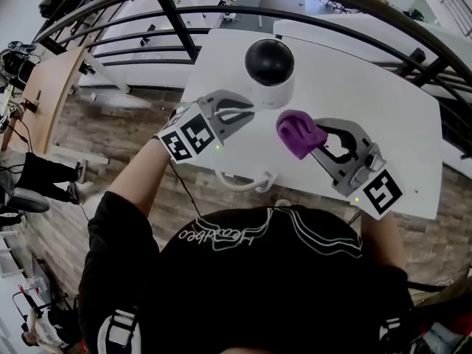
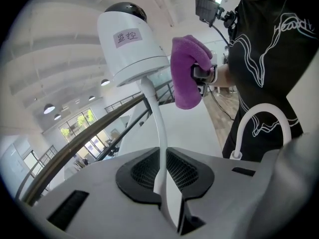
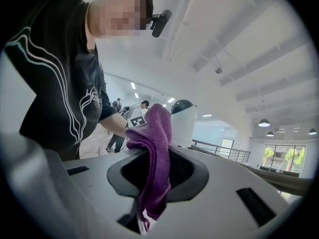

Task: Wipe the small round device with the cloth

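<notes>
Head view: white desk (image 1: 383,102) with the small round device (image 1: 269,68), white body and black dome, near the desk's far edge, left of its middle. Left gripper (image 1: 247,113) reaches in from the near-left, tips just beside the device's base. Right gripper (image 1: 318,140) comes from the near-right with a purple cloth (image 1: 297,133) bunched at its tips, just right of the device and nearer the person; contact between cloth and device cannot be told.

Left gripper view: jaws closed on a thin white cable (image 2: 158,118) that runs up from between them to the underside of the device (image 2: 130,44). A small label with characters sits on the device's white side. The cloth (image 2: 185,71) hangs right beside the device. A loop of the white cable shows at the right of this view.

Right gripper view: jaws clamped on the cloth (image 3: 154,148), which drapes down between them and sticks up above. The device (image 3: 183,121) stands just behind the cloth, dome on top.
</notes>
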The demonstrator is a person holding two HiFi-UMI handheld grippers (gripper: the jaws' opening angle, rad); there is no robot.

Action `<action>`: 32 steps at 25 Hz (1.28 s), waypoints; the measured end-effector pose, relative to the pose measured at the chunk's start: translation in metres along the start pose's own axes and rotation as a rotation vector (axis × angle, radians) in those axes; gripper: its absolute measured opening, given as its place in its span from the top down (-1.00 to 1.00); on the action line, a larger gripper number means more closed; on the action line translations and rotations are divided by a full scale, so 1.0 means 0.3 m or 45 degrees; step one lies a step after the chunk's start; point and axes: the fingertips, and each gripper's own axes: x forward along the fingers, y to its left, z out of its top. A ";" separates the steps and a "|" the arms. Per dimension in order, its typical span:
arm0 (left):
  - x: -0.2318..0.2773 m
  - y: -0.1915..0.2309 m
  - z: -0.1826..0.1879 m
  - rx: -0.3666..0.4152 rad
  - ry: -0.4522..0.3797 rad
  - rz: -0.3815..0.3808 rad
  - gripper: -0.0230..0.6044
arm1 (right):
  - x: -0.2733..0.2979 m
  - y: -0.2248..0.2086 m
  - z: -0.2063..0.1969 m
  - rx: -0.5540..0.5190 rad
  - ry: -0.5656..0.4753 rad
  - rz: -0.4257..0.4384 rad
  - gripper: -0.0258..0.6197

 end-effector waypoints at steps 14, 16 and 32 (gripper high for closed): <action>0.005 -0.005 0.014 -0.014 -0.055 -0.016 0.77 | -0.016 -0.131 0.199 -0.173 -0.118 -0.249 0.71; 0.004 -0.006 0.014 -0.017 -0.060 -0.021 0.77 | -0.010 -0.163 0.227 -0.177 -0.150 -0.287 0.72; 0.012 -0.007 0.016 -0.035 -0.094 -0.043 0.77 | 0.076 -0.120 0.236 -0.198 -0.159 -0.251 0.71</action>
